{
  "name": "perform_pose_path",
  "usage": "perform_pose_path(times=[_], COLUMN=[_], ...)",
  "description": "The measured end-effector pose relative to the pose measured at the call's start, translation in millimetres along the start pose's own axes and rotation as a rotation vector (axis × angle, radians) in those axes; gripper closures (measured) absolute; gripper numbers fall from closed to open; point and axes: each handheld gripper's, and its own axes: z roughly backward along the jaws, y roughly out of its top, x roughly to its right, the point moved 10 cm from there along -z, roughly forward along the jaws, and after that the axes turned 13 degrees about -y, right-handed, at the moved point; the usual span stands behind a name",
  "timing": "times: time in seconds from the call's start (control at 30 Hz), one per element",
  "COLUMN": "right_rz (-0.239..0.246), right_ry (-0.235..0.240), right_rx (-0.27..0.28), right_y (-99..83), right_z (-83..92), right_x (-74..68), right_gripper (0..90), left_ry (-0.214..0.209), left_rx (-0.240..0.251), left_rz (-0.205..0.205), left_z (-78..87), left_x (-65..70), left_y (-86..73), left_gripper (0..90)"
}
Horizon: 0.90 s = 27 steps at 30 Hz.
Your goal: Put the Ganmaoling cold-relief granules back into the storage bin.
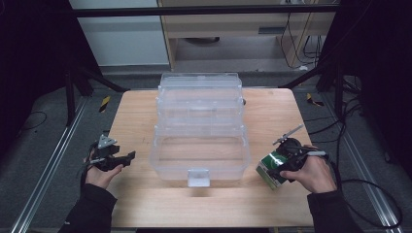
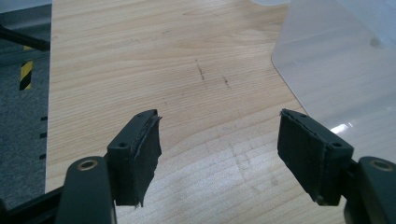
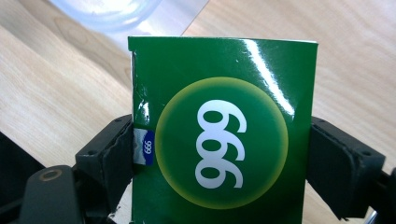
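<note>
A clear plastic tiered storage box stands open in the middle of the wooden table, its lowest tray nearest me. My right gripper sits to the right of the box, shut on a green carton. In the right gripper view the green carton bears a round yellow-edged emblem with white digits, and both pads press its sides. My left gripper rests near the table's left edge, open and holding nothing; its jaws stand wide apart over bare wood, with the box's corner at the right.
The table's left edge drops to grey floor with a yellow-black tape mark. Metal rails run along both sides of the table. Cables trail on the floor at the right. Bare wood lies in front of the box.
</note>
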Motion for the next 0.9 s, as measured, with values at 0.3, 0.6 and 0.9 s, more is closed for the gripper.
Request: perform_pose_path(times=[0.3,0.6,0.9], right_rz=[-0.001,0.029,0.08], right_ry=[-0.02,-0.037,-0.028], right_rx=[0.029,0.053,0.08], right_y=[19.8,40.5,53.8], right_z=[14.2,30.5,42.3], right_x=[10.7,20.4,26.6], right_gripper=[17.2,17.3,17.6], left_ry=[-0.005,-0.005,-0.006], left_rx=[-0.002,-0.003,-0.007], left_rz=[-0.003,-0.002,-0.003], left_z=[-0.7,-0.5,-1.1], left_x=[1.4,1.1,1.7], left_y=[0.5,0.4,0.0], left_gripper=[29.0,29.1,29.1])
